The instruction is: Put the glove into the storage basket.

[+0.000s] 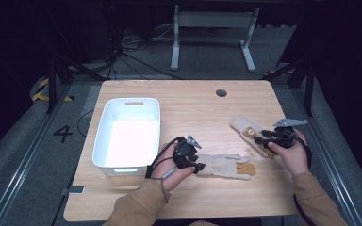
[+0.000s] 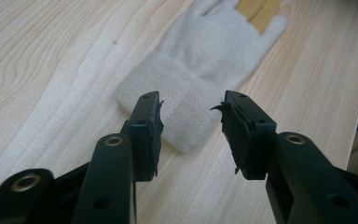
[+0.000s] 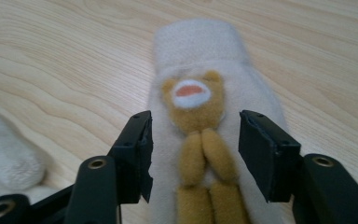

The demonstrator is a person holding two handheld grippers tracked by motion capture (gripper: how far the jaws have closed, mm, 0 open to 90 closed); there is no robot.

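Note:
Two cream gloves lie flat on the wooden table (image 1: 193, 103). The plain one (image 1: 224, 165), with tan patches at its fingertips, lies near the front middle. My left gripper (image 1: 199, 165) stands open at its cuff (image 2: 168, 93), the jaws apart on either side of the cuff's end (image 2: 191, 109). To the right lies the second glove (image 1: 245, 129), with a brown bear figure (image 3: 193, 100) sewn on. My right gripper (image 1: 260, 140) hovers over its finger end. Its jaws are open and straddle the bear (image 3: 195, 123) without pressing on it.
A white plastic bin (image 1: 104, 117) stands at the table's left with nothing seen inside. A round cable hole (image 1: 221, 92) sits near the far edge. The plain glove's fingertips (image 3: 4, 158) show at the lower left of the right gripper view.

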